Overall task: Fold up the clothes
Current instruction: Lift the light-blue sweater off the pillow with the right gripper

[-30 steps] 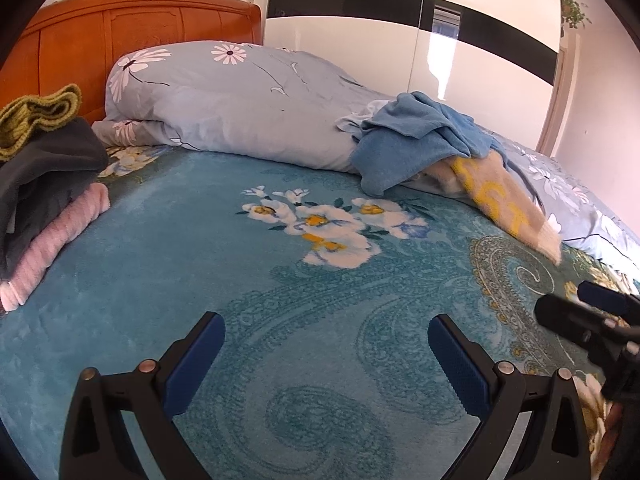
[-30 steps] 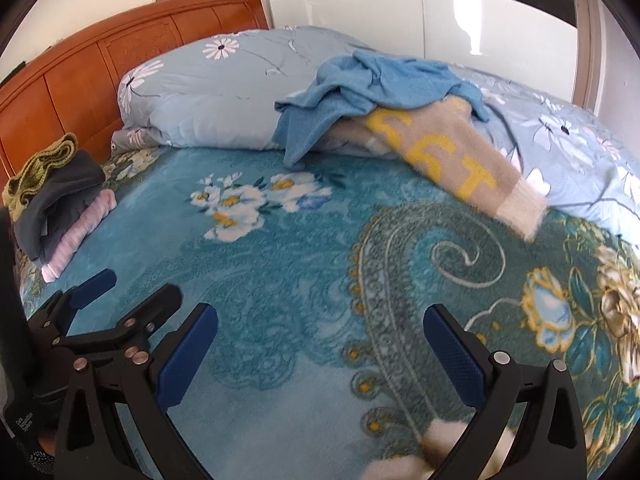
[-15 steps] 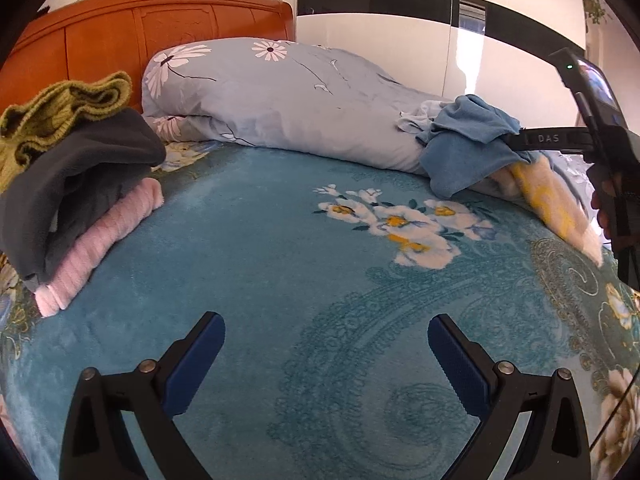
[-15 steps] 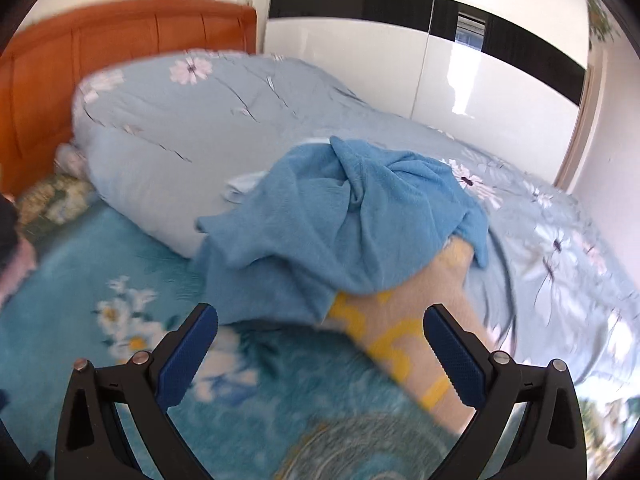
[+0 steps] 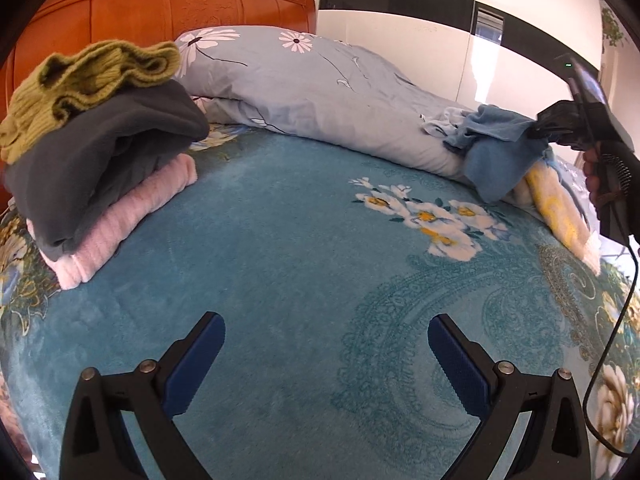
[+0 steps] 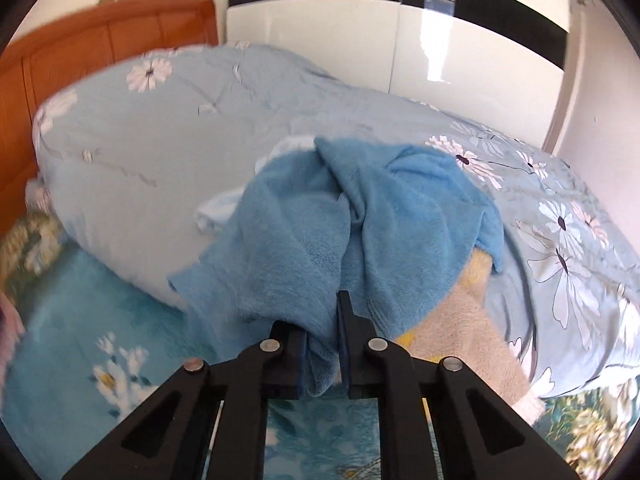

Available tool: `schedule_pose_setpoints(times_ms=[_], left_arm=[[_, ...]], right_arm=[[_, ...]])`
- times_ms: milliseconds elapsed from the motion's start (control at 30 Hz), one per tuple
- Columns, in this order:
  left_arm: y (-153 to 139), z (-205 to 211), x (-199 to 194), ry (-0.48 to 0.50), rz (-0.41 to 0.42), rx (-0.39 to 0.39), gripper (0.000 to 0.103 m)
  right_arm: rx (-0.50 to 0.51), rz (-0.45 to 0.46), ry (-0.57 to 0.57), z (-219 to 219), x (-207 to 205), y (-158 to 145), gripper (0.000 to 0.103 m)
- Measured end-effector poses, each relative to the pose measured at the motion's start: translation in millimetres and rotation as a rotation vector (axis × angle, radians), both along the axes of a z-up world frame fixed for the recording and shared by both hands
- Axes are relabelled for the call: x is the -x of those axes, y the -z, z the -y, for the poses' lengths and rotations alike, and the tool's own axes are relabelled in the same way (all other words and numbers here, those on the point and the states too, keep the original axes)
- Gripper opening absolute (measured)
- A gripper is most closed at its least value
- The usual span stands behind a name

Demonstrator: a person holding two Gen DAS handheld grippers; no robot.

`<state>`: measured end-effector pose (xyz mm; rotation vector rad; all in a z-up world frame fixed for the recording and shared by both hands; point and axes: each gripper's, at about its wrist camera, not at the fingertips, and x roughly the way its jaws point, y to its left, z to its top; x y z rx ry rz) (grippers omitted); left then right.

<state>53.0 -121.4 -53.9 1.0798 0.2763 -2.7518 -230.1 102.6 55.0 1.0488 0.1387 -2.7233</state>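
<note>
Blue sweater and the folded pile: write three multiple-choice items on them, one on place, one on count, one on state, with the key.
1. Where does the blue sweater lie?
A. Against the grey floral quilt
B. On the headboard
C. On the folded pile

2. How many garments are in the folded pile?
A. One
B. Three
C. Five

3. What state is the right gripper in?
A. Wide open
B. Shut on the sweater
C. Shut on nothing

Key: 1 A, it is heaped on the quilt over a beige sweater. 2 B, green, dark grey and pink layers show. 3 B, blue cloth is pinched between its fingers, while the left gripper is open.
</note>
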Motion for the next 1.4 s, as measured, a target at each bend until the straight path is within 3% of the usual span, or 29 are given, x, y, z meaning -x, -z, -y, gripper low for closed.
schedule_pose_setpoints(times_ms=[133, 567, 767, 900, 1133, 1200, 1267, 1400], left_arm=[[-11.7, 8.4, -10.3, -0.012, -0.033, -0.050, 0.103], [-44.7, 8.8, -47.0, -0.013, -0.100, -0.117, 0.103], [-57.9, 18.1, -72.7, -0.040, -0.128, -0.108, 0.103], [-61.1, 26.1, -87.5, -0.063, -0.134, -0.110, 0.103], [-52.4, 13.6, -91.4, -0.021, -0.100, -0.103, 0.103], [-47.8, 2.2, -85.8, 0.012, -0.081, -0.095, 0.103], [-42.0, -13.9, -77.7, 0.060, -0.056, -0.092, 0.103], [-30.0, -58.4, -58.3, 0.178, -0.003, -0.036, 0.103]], right_arm=[[0.104, -0.051, -0.018, -21.0, -25.0, -45.3, 0.010], [0.181, -0.385, -0.360, -31.9, -191.6, -187.2, 0.008], [0.216, -0.440, -0.495, -27.7, -250.9, -205.4, 0.008], [0.195, -0.327, -0.473, -28.3, -234.7, -168.4, 0.008], [0.056, 0.005, -0.386, -39.2, -203.8, -31.2, 0.009], [0.062, 0.086, -0.370, -54.4, -205.8, -4.0, 0.009], [0.054, 0.119, -0.342, -67.8, -211.2, 14.4, 0.009], [0.092, 0.155, -0.322, -84.7, -212.5, 21.6, 0.010]])
